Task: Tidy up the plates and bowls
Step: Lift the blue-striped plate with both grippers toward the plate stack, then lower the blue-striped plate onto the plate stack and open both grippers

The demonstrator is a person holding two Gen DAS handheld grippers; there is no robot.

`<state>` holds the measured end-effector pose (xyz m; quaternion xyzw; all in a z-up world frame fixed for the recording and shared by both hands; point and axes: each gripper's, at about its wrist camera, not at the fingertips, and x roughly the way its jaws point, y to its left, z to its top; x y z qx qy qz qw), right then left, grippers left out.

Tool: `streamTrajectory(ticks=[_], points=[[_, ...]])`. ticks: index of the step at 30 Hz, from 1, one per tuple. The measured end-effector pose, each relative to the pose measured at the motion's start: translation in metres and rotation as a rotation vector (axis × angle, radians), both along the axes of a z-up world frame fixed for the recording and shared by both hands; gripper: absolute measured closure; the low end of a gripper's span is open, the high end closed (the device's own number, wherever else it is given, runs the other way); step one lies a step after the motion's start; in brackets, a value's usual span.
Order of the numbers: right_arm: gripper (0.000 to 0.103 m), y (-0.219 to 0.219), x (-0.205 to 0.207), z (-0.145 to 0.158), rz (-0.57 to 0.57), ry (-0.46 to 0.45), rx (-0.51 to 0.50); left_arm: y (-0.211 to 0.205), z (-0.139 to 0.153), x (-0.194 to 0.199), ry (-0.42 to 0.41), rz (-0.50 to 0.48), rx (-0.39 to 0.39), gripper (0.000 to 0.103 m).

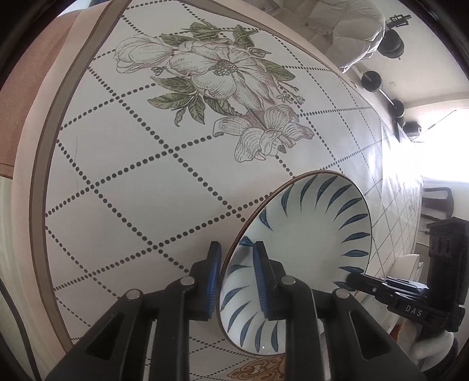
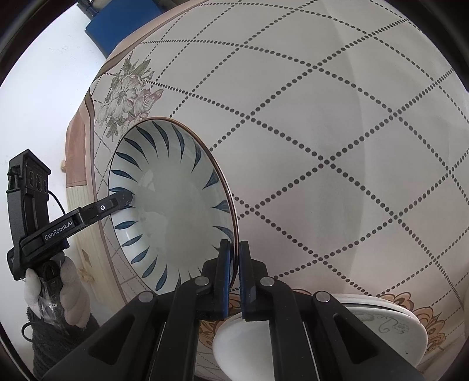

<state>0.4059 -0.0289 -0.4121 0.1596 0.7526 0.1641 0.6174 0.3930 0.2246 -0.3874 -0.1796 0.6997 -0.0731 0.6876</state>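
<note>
surface: table (image 1: 123, 205), covered by a pale cloth (image 2: 337, 117) printed with dotted diamond lines and flowers | on it: blue-leaf bowl (image 2: 173, 205), seen near one edge | also: white plate (image 2: 390, 325) and white bowl (image 2: 249, 343), seen beside an orange motif

We note a white tablecloth (image 1: 140, 205) with a dotted diamond grid, a printed flower motif (image 1: 222, 85) and a brown border band. Beyond its edge we record black round dumbbell weights (image 1: 370, 79) on the floor, a dark chair (image 1: 438, 199), and a blue panel (image 2: 129, 20).
</note>
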Motion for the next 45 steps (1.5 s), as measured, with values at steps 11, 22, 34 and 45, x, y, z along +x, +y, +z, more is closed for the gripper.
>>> streamTrajectory(ticks=[11,22,34,45], points=[[0.096,-0.026,-0.003,0.012,-0.038,-0.020,0.040,-0.022,0.039,-0.014,-0.090,-0.020,0.046,0.088],[0.096,-0.067,-0.020,0.058,-0.098,-0.081,0.095,-0.069,0.092,-0.027,-0.170,-0.079,0.054,0.089],[0.096,-0.150,-0.082,0.089,-0.144,-0.106,0.062,-0.142,0.102,-0.069,-0.147,-0.179,0.032,0.088],[0.096,-0.194,-0.130,0.059,-0.163,-0.059,0.031,-0.179,0.067,-0.102,-0.061,-0.249,0.057,0.088]])
